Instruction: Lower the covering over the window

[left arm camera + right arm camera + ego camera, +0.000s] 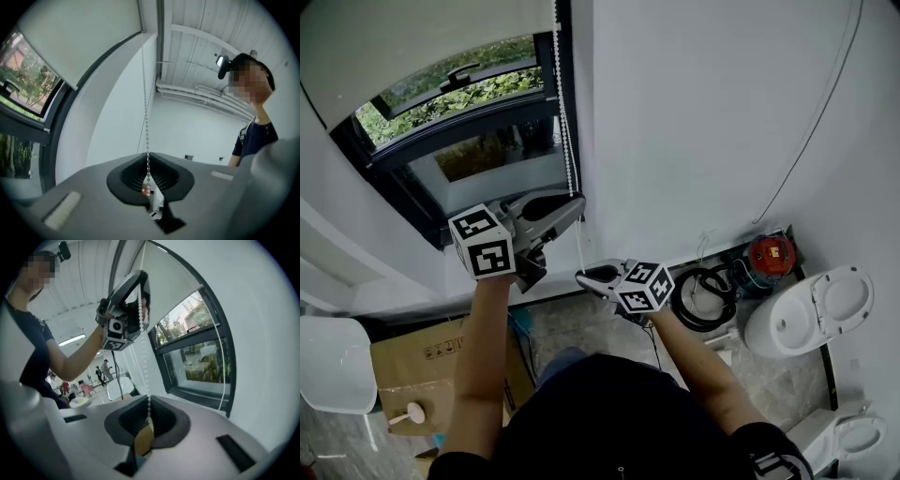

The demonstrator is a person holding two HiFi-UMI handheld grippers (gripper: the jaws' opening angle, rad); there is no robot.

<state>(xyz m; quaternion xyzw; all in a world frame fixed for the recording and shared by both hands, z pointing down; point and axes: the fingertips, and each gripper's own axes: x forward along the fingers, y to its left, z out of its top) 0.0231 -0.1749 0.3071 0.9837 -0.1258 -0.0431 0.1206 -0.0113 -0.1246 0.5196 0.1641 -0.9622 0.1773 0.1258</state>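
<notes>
A white roller blind (pixel 79 37) covers the top of the dark-framed window (pixel 459 141); its lower edge hangs above the panes. A white bead chain (pixel 564 112) hangs down the window's right side. My left gripper (pixel 577 202) points level at the wall, shut on the bead chain (pixel 146 117), which runs down into the jaws of the left gripper (pixel 149 187). Lower down, my right gripper (pixel 581 278) is shut on the same chain. In the right gripper view the chain (pixel 143 357) descends from the left gripper (pixel 126 305) into the right gripper (pixel 149 416).
A white wall fills the area right of the window. On the floor lie a black coiled hose (pixel 705 298), a red device (pixel 771 253), a white toilet (pixel 811 314) and a cardboard box (pixel 412 361). A thin cable (pixel 811 131) runs down the wall.
</notes>
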